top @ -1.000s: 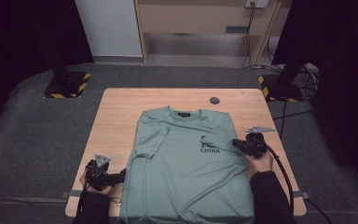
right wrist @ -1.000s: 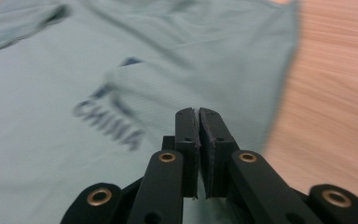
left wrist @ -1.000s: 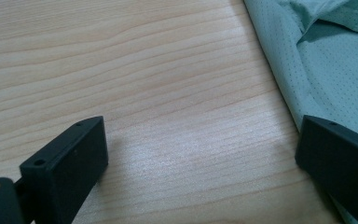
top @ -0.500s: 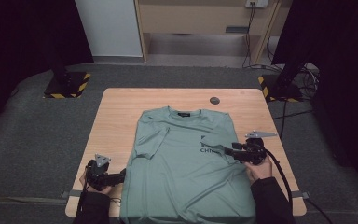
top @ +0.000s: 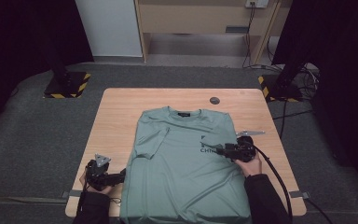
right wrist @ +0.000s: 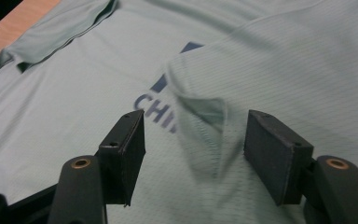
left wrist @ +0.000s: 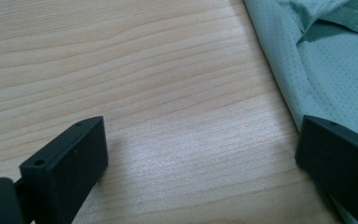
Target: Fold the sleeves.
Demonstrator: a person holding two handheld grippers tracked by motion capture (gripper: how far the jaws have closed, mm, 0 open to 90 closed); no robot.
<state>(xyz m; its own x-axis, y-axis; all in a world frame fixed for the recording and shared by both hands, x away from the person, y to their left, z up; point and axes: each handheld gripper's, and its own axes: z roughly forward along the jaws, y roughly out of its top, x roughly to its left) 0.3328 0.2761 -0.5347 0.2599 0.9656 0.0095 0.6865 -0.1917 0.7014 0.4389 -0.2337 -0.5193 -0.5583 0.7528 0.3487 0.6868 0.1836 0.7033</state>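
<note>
The left gripper (top: 121, 176) sits at the lower left of the high view, held low by a hand (top: 89, 179) whose dark sleeve enters from the bottom edge; its jaws stand wide apart. The right gripper (top: 219, 150) lies right of centre, pointing toward frame left, its jaws having just been opening, now parted with nothing pressed between the pads.

Right gripper (top: 220, 150) carried sleeve (right wrist: 205, 116) inward; fingers just opened.
</note>
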